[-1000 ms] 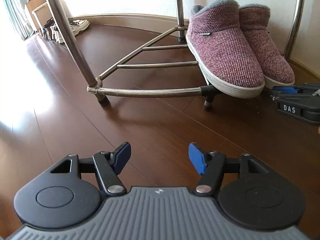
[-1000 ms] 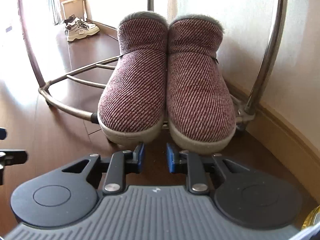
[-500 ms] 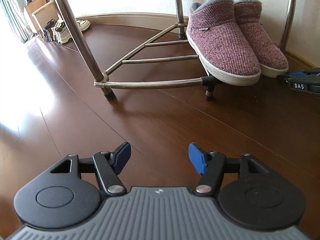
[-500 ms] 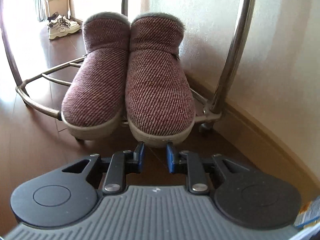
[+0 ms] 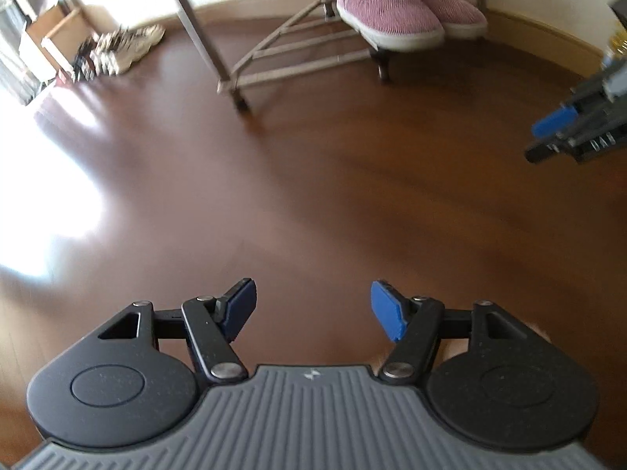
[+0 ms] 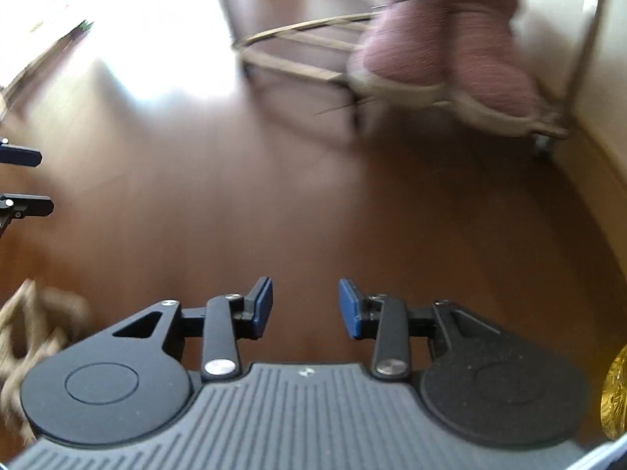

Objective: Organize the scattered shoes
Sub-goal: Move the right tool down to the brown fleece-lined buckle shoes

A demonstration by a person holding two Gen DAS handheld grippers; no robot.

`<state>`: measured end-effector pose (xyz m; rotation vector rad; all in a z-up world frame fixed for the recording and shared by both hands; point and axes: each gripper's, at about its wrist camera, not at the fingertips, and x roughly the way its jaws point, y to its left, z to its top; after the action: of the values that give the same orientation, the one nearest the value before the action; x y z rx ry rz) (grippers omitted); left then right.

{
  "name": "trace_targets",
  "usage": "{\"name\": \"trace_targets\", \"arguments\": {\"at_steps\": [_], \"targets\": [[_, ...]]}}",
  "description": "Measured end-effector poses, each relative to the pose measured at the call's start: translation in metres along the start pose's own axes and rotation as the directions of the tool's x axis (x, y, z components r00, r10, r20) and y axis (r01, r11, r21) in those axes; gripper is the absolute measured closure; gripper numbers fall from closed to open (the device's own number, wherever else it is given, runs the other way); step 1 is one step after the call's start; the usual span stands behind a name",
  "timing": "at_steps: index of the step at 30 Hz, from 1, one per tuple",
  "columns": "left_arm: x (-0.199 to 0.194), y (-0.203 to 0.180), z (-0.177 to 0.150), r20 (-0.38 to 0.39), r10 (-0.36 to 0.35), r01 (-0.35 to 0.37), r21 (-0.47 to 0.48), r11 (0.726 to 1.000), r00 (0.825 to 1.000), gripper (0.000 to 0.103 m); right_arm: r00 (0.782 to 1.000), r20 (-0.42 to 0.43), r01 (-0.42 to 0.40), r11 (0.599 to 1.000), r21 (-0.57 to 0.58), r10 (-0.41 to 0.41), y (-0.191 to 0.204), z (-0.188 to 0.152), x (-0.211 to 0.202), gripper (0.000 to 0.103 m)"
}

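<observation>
Hovering over bare dark floor (image 5: 313, 180), both tools carry nothing — the left gripper (image 5: 313, 311) has its blue pads spread wide, and the right gripper (image 6: 305, 307) is released too, with a clear gap between its pads. The pink slippers (image 5: 407, 11) sit side by side on the metal rack (image 5: 298, 60), far ahead of the left gripper and a little to its right, toes overhanging the front bar. That overhang is my worry: a careless knock on the rack could tip the pair off. The right view is badly smeared, so a fast swing near the tan object (image 6: 27, 333) low on its left could clip it; what it is, I cannot tell. White sneakers (image 5: 129, 49) wait far ahead-left by the wall. Compared with half a second ago, both grippers have pulled well back from the slippers — and the right one, nearly closed then, has opened.
</observation>
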<state>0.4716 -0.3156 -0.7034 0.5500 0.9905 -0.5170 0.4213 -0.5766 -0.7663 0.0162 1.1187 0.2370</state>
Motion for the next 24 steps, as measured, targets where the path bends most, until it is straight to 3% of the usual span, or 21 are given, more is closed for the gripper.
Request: {"name": "trace_targets", "arguments": {"at_steps": [5, 11, 14, 17, 19, 22, 24], "targets": [[-0.034, 0.004, -0.077, -0.026, -0.037, 0.037, 0.01, 0.999, 0.999, 0.035, 0.996, -0.045, -0.084, 0.995, -0.053, 0.082, 0.042, -0.001, -0.014, 0.06], [-0.043, 0.024, -0.121, -0.064, -0.039, 0.04, 0.014, 0.999, 0.997, 0.035, 0.981, -0.112, -0.184, 0.931, -0.316, 0.156, 0.093, -0.01, -0.023, 0.057], [-0.042, 0.024, -0.126, -0.059, -0.054, 0.055, 0.017, 0.998, 0.997, 0.035, 0.961, -0.167, -0.274, 0.848, -0.454, 0.221, 0.119, -0.018, -0.031, 0.057], [-0.043, 0.02, -0.127, -0.041, -0.075, 0.076, 0.014, 0.997, 0.996, 0.035, 0.941, -0.197, -0.339, 0.726, -0.598, 0.276, 0.14, -0.029, -0.039, 0.057], [-0.044, 0.019, -0.128, -0.034, -0.085, 0.086, 0.009, 0.996, 0.996, 0.035, 0.933, -0.205, -0.351, 0.622, -0.7, 0.296, 0.153, -0.038, -0.043, 0.057], [-0.044, 0.014, -0.133, -0.03, -0.103, 0.103, 0.0, 0.995, 0.994, 0.035, 0.929, -0.213, -0.351, 0.545, -0.761, 0.302, 0.163, -0.043, -0.044, 0.057], [-0.045, 0.011, -0.138, -0.033, -0.106, 0.106, -0.001, 0.994, 0.994, 0.035, 0.931, -0.214, -0.347, 0.536, -0.769, 0.295, 0.166, -0.04, -0.042, 0.057]]}}
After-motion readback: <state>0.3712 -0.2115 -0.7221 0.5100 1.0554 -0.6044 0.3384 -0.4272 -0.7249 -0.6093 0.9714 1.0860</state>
